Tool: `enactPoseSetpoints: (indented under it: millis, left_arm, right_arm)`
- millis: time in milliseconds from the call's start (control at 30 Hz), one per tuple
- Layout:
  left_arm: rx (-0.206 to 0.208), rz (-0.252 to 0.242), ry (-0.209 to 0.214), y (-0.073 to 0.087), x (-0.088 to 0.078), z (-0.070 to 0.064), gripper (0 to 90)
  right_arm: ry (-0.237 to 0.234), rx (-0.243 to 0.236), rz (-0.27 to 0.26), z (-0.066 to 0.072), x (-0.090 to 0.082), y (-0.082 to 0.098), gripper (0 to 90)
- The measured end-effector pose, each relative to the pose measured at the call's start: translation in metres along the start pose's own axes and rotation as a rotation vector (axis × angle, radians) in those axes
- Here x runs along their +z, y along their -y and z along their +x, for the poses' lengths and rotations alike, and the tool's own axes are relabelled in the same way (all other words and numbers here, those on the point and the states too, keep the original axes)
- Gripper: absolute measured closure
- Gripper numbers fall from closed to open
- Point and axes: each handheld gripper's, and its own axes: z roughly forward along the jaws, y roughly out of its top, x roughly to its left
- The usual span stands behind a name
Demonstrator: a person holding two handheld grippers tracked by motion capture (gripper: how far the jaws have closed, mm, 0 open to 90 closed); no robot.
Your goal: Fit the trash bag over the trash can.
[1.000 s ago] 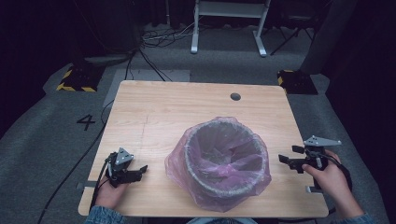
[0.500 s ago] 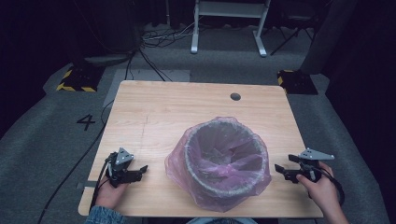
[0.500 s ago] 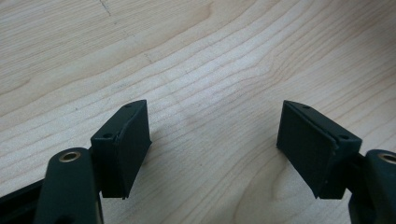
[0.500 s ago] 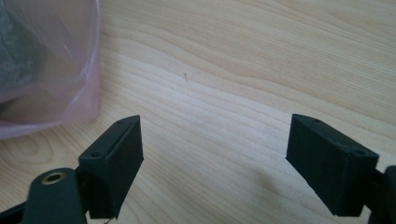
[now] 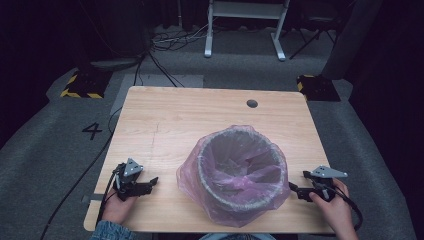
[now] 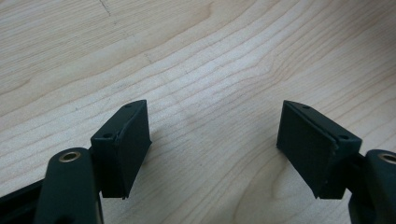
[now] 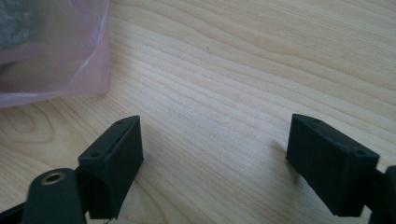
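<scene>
A round grey bin lined with a pink plastic bag [image 5: 240, 172] stands on the wooden table [image 5: 200, 115], near its front edge. My left gripper [image 5: 150, 184] rests low at the front left, pointing toward the bin, well apart from it. Its jaws stand open over bare wood [image 6: 215, 135] with nothing between them. My right gripper [image 5: 296, 189] sits at the front right, its tips close to the bag's side. It is open too [image 7: 215, 154], with bare wood between the pads. A fold of the pink bag [image 7: 51, 51] lies beyond its left jaw.
A small dark round hole [image 5: 252, 103] sits near the table's far edge. Cables [image 5: 95, 170] trail off the left side onto the grey carpet. A white frame [image 5: 245, 25] and dark equipment stand on the floor beyond the table.
My right gripper has come down and moved left toward the bin, ending low over the table beside the bag. The left gripper and the bin have stayed put.
</scene>
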Motion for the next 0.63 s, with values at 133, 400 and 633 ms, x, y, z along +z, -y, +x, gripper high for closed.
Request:
enactPoseSetpoints:
  millis: [133,400,633]
  left_arm:
    - [0.000,0.000,0.000,0.000,0.000,0.000,25.5]
    - [0.001,0.000,0.000,0.000,0.000,0.000,25.5]
    - [0.000,0.002,0.001,0.000,0.000,0.000,25.2]
  right_arm:
    - [0.009,-0.003,0.002,0.001,0.002,-0.002,16.7]
    - [0.004,-0.015,0.038,-0.008,0.013,-0.010,0.0]
    - [-0.044,-0.058,0.045,-0.021,0.020,-0.016,0.0]
